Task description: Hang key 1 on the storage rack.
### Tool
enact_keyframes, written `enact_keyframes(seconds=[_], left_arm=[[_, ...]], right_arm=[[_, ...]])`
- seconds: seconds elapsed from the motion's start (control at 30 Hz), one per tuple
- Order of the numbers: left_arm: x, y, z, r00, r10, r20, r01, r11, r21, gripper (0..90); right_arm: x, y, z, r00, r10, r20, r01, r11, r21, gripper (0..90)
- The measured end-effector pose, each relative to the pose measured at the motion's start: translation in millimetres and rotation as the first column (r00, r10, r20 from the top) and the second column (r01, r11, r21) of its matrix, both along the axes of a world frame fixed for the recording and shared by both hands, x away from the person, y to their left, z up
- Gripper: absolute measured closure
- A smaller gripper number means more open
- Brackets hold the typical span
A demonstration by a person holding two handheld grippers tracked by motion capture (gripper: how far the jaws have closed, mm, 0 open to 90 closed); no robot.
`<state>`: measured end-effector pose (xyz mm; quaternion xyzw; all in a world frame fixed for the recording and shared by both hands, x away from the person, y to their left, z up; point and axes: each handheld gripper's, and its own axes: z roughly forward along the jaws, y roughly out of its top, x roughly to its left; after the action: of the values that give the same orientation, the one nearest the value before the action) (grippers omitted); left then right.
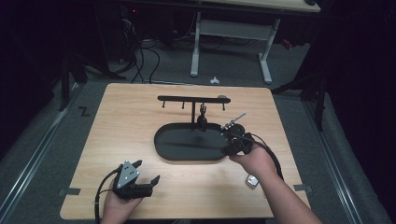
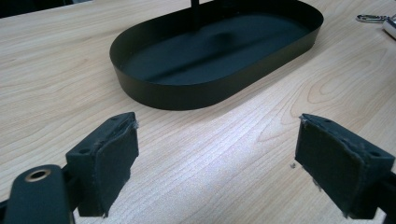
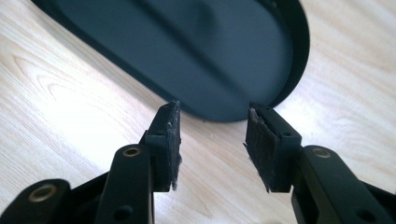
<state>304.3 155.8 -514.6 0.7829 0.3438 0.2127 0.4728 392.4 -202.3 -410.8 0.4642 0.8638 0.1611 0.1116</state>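
A black oval tray [image 1: 187, 143] lies mid-table, and a black post with a hooked crossbar [image 1: 191, 99] rises from its far side. One small dark item [image 1: 203, 112] hangs from a hook. My right gripper [image 1: 232, 143] is at the tray's right end. In the right gripper view it [image 3: 212, 116] is open, with nothing between the pads and the tray's rim [image 3: 224, 114] just beyond the tips. My left gripper [image 1: 148, 171] rests near the table's front left. Its jaws [image 2: 217, 126] stand wide apart over bare wood, facing the tray [image 2: 215, 88].
A silvery clip-like piece [image 1: 234, 120] lies by the tray's far right end, also seen as a metal clip [image 2: 371, 18]. A small pale object [image 1: 252, 181] sits on the table beside my right forearm. A white desk frame [image 1: 264, 56] stands beyond the table.
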Motion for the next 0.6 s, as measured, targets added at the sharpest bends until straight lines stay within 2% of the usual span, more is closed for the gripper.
enact_keyframes(seconds=[0.27, 0.43, 0.6], left_arm=[[-0.1, -0.8, 0.0, 1.0000, -0.005, 0.000, 0.005, 1.0000, 0.007, 13.6], [-0.4, -1.4, -0.1, 1.0000, -0.006, -0.002, 0.006, 1.0000, 0.008, 13.7], [-0.1, -1.9, -0.5, 1.0000, -0.007, -0.001, 0.007, 0.9999, 0.009, 13.7]], right_arm=[[-18.9, -15.1, -21.2, 0.9999, -0.011, 0.006, 0.011, 1.000, 0.018, 51.8], [-29.7, -32.8, -37.9, 0.9994, -0.034, 0.007, 0.034, 0.999, 0.010, 51.8], [-35.3, -48.7, -48.1, 0.9967, -0.081, -0.002, 0.081, 0.996, 0.026, 52.4]])
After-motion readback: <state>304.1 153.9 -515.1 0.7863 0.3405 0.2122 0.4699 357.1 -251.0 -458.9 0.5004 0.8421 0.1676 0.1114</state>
